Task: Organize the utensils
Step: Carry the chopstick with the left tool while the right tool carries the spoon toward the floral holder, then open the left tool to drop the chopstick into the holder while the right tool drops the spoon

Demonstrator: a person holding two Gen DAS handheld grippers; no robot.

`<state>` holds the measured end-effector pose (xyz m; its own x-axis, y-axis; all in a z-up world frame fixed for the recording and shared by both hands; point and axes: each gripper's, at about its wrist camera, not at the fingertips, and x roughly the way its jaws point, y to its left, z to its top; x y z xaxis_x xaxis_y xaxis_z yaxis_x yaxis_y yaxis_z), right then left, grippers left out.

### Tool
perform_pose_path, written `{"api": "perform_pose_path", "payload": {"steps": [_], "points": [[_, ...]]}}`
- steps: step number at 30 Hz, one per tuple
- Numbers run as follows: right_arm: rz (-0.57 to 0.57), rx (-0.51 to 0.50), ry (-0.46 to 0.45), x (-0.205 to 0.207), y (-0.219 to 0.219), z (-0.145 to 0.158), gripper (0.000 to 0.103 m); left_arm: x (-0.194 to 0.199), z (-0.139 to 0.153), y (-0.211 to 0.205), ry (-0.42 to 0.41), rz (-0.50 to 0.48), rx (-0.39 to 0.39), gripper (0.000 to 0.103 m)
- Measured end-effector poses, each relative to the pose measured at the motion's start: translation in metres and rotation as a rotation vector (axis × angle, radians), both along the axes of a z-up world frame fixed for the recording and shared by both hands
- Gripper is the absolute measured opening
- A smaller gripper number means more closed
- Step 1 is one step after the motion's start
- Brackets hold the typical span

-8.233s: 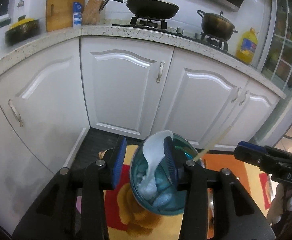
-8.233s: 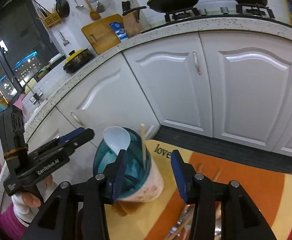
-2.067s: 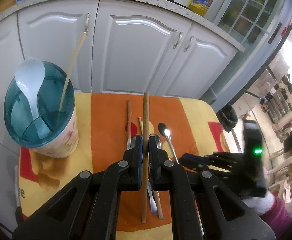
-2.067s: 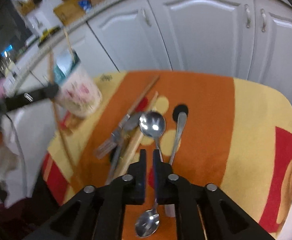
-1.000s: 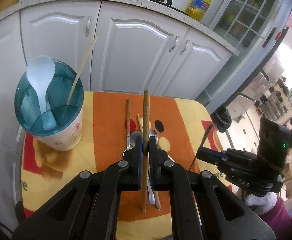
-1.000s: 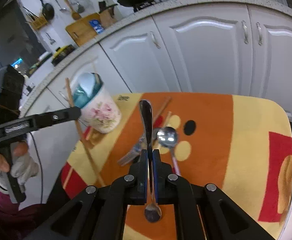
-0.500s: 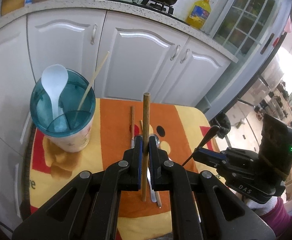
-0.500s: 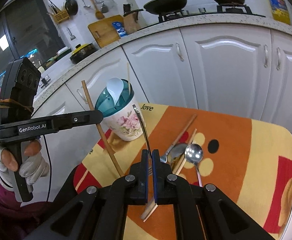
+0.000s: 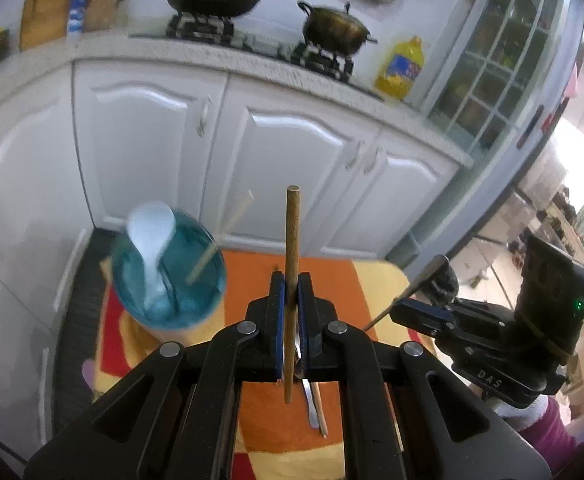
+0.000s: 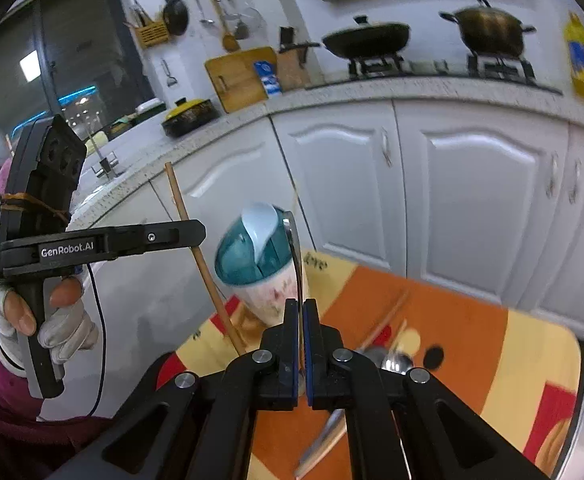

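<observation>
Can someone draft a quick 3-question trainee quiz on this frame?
1. True or false: the left claw is shut on a wooden stick.
2. What does the right claw hold? A) metal spoon B) fork C) nothing
3. Fill in: a white spoon already stands in the teal-lidded ____.

Key: 1 true; 2 A, the metal spoon; 3 cup.

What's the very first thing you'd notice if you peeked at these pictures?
Probably the two utensils held up in the air: the left gripper pinches a wooden chopstick standing upright, and the right gripper pinches a metal spoon by its thin handle. Next comes the teal-topped utensil cup with a big white spoon poking out, sitting on the bright orange and yellow cloth.
</observation>
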<state>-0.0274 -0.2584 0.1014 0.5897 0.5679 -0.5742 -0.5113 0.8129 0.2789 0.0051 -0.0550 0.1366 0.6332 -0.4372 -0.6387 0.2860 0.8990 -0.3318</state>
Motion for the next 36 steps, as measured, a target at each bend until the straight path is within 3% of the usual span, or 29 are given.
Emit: {"api": "perform_pose_path", "payload": {"steps": [7,14,17,22,28,32,34,36], "points": [[0.048,0.015,-0.100,0.020,0.024,0.049,0.002,0.018,0.053,0.035,-0.107,0.079,-0.011,0.004],[0.073,0.009,-0.147,0.060,0.066,0.071,0.002,0.049,0.066,0.064,-0.158,0.203,0.060,0.004],[0.073,-0.011,-0.139,0.082,0.087,0.063,0.002,0.062,0.058,0.074,-0.163,0.244,0.094,0.004],[0.076,-0.049,-0.081,0.115,0.110,0.032,0.002,0.082,0.021,0.082,-0.117,0.280,0.146,0.004],[0.089,-0.086,0.041,0.142,0.128,-0.019,0.002,0.098,-0.028,0.088,-0.003,0.284,0.141,0.004],[0.099,-0.098,0.109,0.149,0.130,-0.043,0.002,0.100,-0.042,0.086,0.025,0.295,0.136,0.005],[0.091,-0.096,0.113,0.147,0.126,-0.048,0.002,0.099,-0.046,0.086,0.035,0.296,0.125,0.009],[0.086,-0.083,0.118,0.144,0.120,-0.046,0.003,0.098,-0.048,0.086,0.048,0.297,0.116,0.021]]}}
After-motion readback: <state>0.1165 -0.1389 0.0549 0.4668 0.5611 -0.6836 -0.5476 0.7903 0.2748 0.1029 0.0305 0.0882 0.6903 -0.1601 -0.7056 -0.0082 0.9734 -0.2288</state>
